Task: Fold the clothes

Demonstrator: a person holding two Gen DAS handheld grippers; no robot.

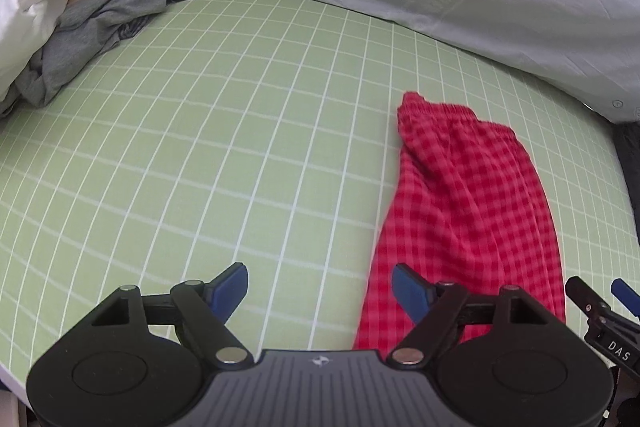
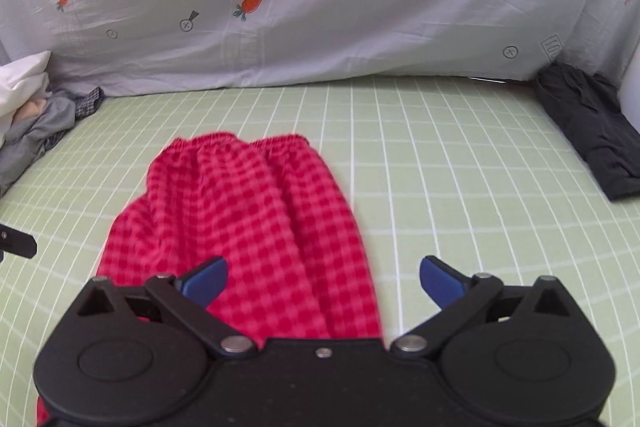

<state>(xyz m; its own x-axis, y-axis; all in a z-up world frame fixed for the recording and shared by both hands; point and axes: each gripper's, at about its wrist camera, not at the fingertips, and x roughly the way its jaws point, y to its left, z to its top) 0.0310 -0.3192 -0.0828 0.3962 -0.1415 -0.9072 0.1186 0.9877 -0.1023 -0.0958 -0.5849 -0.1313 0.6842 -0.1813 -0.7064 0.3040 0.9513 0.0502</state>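
Bare green grid sheet [image 1: 240, 147] stretches left of the red checked shorts [image 2: 240, 227]; left tongs [image 1: 320, 291] and right tongs [image 2: 322, 281] gape wide, empty, over their near end.

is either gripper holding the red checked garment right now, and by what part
Nothing is held. The left gripper and right gripper are both open over the red checked garment, with no cloth pinched between their fingers.
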